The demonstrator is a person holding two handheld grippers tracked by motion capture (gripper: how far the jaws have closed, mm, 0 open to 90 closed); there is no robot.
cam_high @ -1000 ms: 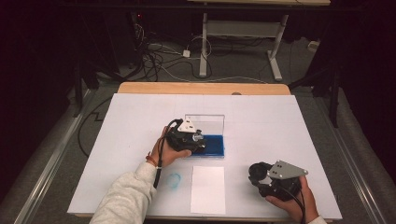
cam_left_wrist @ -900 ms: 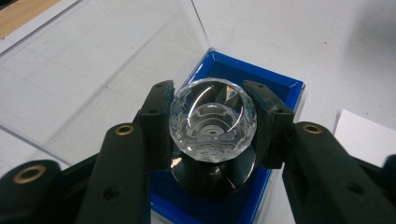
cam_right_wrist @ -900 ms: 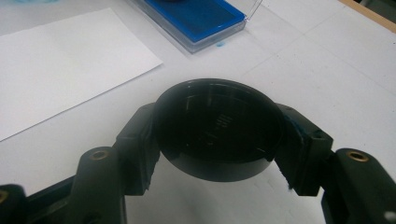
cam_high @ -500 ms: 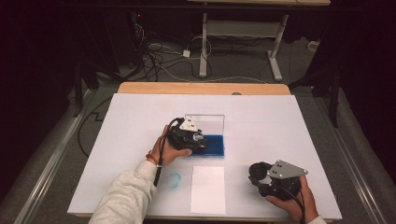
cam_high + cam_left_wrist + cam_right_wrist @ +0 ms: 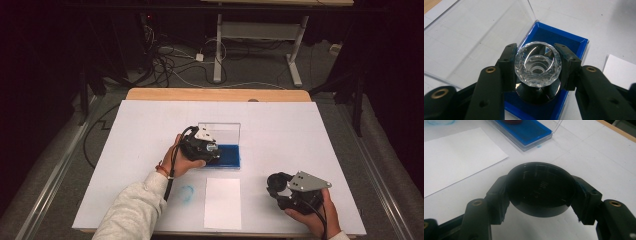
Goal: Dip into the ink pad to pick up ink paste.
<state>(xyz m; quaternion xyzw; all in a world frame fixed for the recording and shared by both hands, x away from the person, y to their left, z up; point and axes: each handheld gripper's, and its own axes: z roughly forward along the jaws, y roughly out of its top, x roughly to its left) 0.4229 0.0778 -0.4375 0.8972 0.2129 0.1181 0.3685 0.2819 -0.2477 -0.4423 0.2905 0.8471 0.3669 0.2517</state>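
My left gripper [image 5: 537, 68] is shut on a stamp with a faceted clear knob [image 5: 537, 65] and a dark round base. The stamp stands on the blue ink pad [image 5: 574, 42], whose clear lid [image 5: 222, 131] stands upright behind it. In the high view the left gripper [image 5: 200, 147] sits over the pad's [image 5: 227, 156] left end. My right gripper [image 5: 540, 195] is shut on a round black cap [image 5: 540, 191], held just above the white table cover near the front right [image 5: 280, 187]. The ink pad [image 5: 526, 131] lies farther off in the right gripper view.
A white paper sheet [image 5: 222, 202] lies in front of the ink pad, with a blue ink smudge [image 5: 186, 193] on the table cover to its left. The wooden table edge [image 5: 215, 95] runs along the back. Cables and desk legs are on the floor beyond.
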